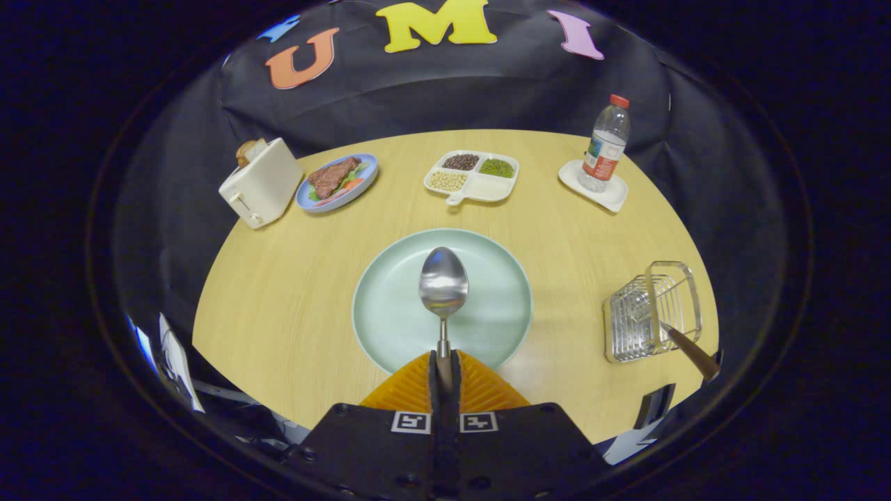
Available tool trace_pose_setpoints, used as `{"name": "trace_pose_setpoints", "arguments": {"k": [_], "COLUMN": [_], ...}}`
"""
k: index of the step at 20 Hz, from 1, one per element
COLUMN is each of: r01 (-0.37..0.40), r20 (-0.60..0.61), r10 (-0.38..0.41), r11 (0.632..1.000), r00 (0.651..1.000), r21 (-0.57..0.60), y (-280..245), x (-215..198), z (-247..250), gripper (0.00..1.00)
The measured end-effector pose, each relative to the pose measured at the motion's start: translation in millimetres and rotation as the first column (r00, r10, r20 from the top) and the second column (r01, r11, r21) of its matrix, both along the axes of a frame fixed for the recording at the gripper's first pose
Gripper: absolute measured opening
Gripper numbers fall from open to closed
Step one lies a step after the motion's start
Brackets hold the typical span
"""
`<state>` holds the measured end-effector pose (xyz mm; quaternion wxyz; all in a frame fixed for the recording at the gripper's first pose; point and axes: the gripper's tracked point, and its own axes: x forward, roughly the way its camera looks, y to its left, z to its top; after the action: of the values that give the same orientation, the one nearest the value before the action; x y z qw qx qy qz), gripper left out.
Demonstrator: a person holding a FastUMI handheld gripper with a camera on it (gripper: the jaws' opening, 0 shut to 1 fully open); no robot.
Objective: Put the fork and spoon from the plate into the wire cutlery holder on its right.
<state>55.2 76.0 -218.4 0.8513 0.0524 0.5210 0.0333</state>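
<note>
One spoon (443, 285) pinched in the gripper (444, 372) above the plate (390, 306).
Both orange fingers (411, 386) press on the spoon's handle, bowl pointing ahead over the pale green plate on the wooden table (278, 299). The holder (651, 313) stands well to the right, near the table's edge, with a brown-handled utensil (689, 351), its head hidden by the wires, leaning out of it.

Bright, even light; fisheye-curved edges.
</note>
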Motion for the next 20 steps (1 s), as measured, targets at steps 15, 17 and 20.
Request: {"name": "trace_pose_setpoints", "arguments": {"k": [15, 17, 20], "r01": [0.170, 0.189, 0.210], "r20": [0.074, 0.067, 0.057], "r10": [-0.170, -0.189, -0.210], "r11": [0.986, 0.982, 0.978], "r00": [0.983, 0.980, 0.976], "r21": [0.007, 0.009, 0.010], "y": [-140.8, -155.3, -173.4], "x": [-27.5, -30.9, -34.6], "z": [35.9, 32.5, 29.9], "gripper": [0.00, 0.00, 0.00]}}
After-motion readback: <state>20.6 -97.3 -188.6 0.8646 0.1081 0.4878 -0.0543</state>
